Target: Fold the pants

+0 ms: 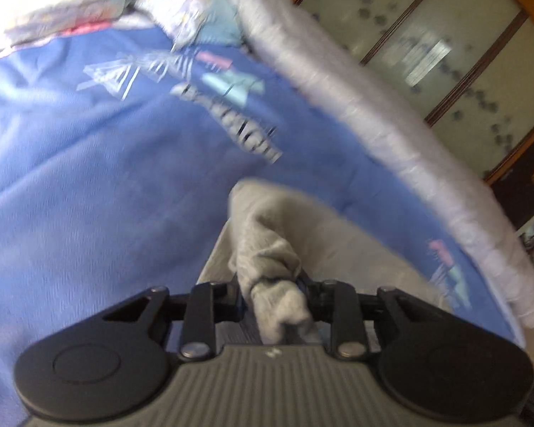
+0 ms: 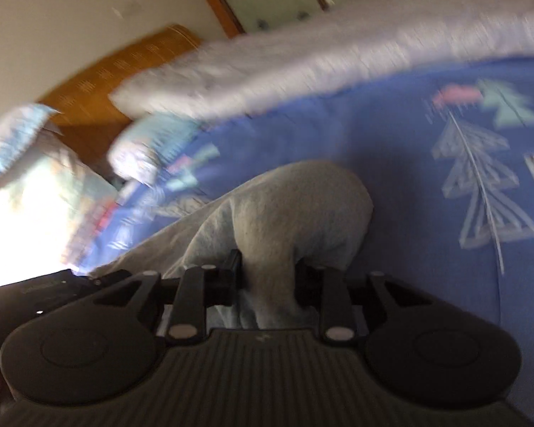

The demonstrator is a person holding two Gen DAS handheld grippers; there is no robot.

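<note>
Pants: grey, bunched and lifted over the blue bed sheet, not laid flat.
Left tool: narrowly parted, clamped on a gathered end of the pants.
Right tool: partly closed, pinching a thicker fold of the same pants, above the bed sheet.
Done: both ends gripped.
Left: fold itself; no neat crease visible, likely early or mid-fold.
</note>
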